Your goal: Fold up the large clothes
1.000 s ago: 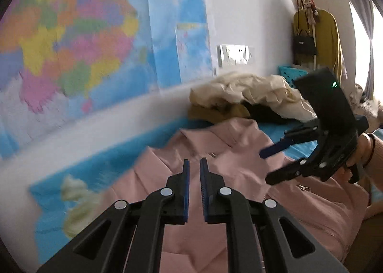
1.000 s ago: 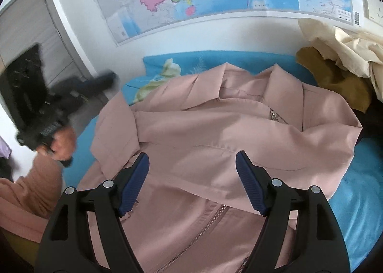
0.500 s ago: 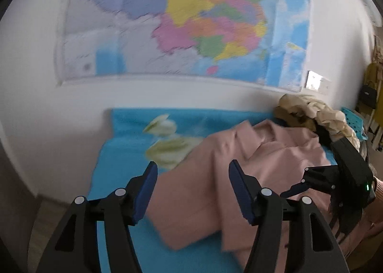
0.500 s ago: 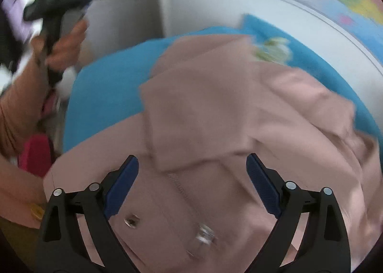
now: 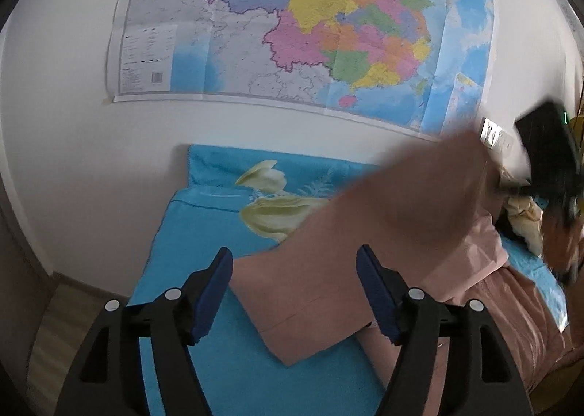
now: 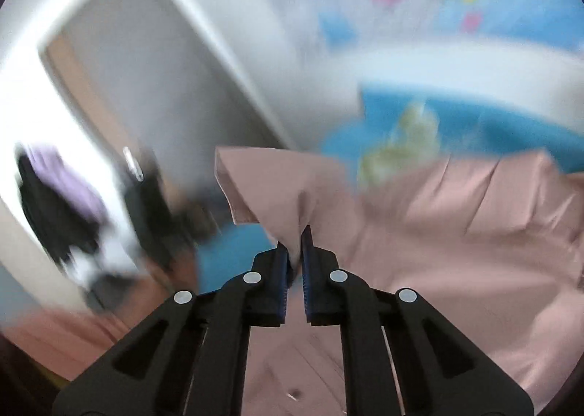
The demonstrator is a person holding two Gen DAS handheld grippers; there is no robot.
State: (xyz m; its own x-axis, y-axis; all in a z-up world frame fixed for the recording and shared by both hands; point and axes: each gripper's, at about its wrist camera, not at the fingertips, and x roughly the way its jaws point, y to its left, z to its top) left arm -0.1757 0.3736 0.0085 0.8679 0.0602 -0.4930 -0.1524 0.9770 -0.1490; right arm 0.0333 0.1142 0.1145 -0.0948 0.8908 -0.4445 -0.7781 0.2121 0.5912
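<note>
A large pink jacket (image 5: 365,262) lies on the blue bed sheet (image 5: 204,229). My left gripper (image 5: 294,292) is open and empty, hovering above the jacket's lower corner. My right gripper (image 6: 295,240) is shut on a pinched fold of the pink jacket (image 6: 456,233) and lifts it off the bed; the view is blurred by motion. In the left wrist view the right gripper (image 5: 547,164) shows at the far right, with pink cloth raised beside it.
A wall map (image 5: 310,29) hangs above the bed. A heap of cream and dark clothes (image 5: 525,215) lies at the far right. A grey door (image 6: 146,80) and dark hanging clothes (image 6: 62,211) stand left of the bed.
My right gripper has closed on a fold of the jacket and lifted it, swinging fast. My left gripper opened earlier and now stays open above the jacket's corner.
</note>
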